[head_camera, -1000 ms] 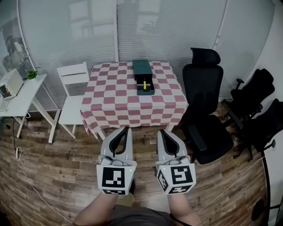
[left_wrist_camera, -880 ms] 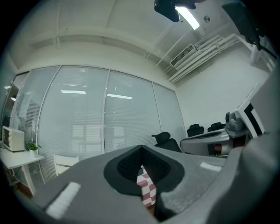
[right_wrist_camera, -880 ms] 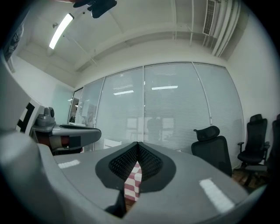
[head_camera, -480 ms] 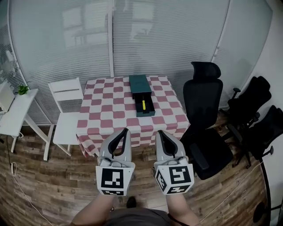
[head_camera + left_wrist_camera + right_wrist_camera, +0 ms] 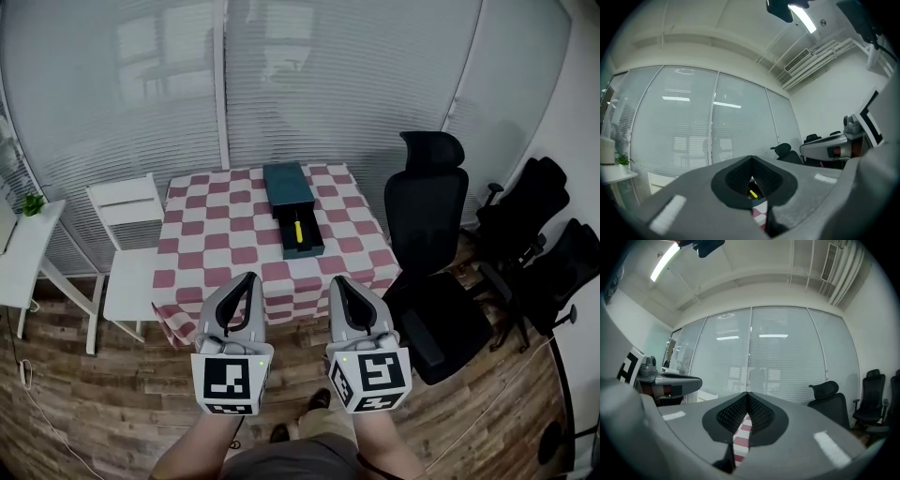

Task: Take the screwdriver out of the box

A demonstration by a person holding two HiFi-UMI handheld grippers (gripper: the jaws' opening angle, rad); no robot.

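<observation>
Finds the slim yellow-handled screwdriver [image 5: 298, 230] lying in the open tray of the dark green rectangular box [image 5: 289, 186], midway across the red-and-white checked tablecloth [image 5: 211, 234]. Notes its long axis running away from the person, in line with the box. Records the left gripper [image 5: 248, 277] and the right gripper [image 5: 339, 279] both clenched shut on nothing, held level, well short of the table edge. Places the screwdriver ahead of and between the two sets of fingertips. Judges the right marginally nearer. Sights the yellow handle through the left gripper's jaw notch.
</observation>
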